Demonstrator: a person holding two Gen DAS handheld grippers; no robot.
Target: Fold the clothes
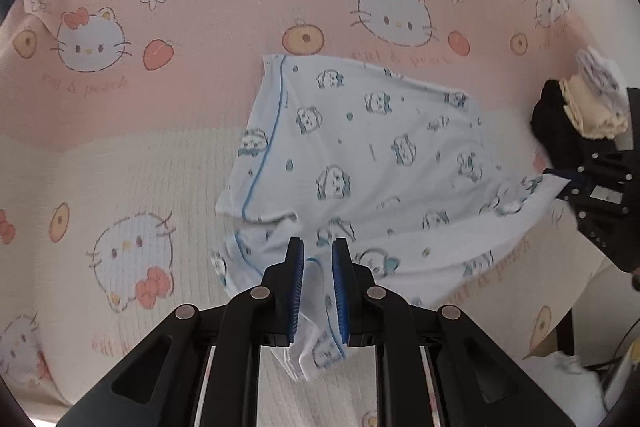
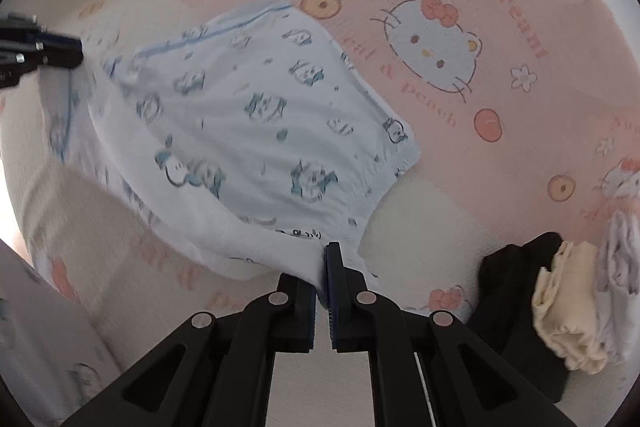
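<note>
A pale blue garment [image 1: 360,147] printed with small cartoon animals and edged in blue piping lies partly lifted over a pink and cream cartoon-cat bed sheet [image 1: 180,7]. My left gripper [image 1: 318,251] is shut on the garment's near corner, and cloth hangs down between its blue pads. In the right wrist view the same garment [image 2: 248,115] stretches away to the left, and my right gripper [image 2: 320,259] is shut on its near edge. The left gripper [image 2: 36,47] shows at the far left, and the right gripper [image 1: 592,179] at the right of the left wrist view.
A small pile of clothes lies on the sheet to the right: a black piece [image 2: 516,287], a cream piece [image 2: 568,311] and a white-lilac piece [image 2: 620,259]. The sheet [image 2: 500,67] spreads wide beyond the garment. The bed's edge and some floor clutter [image 1: 592,347] show at the lower right.
</note>
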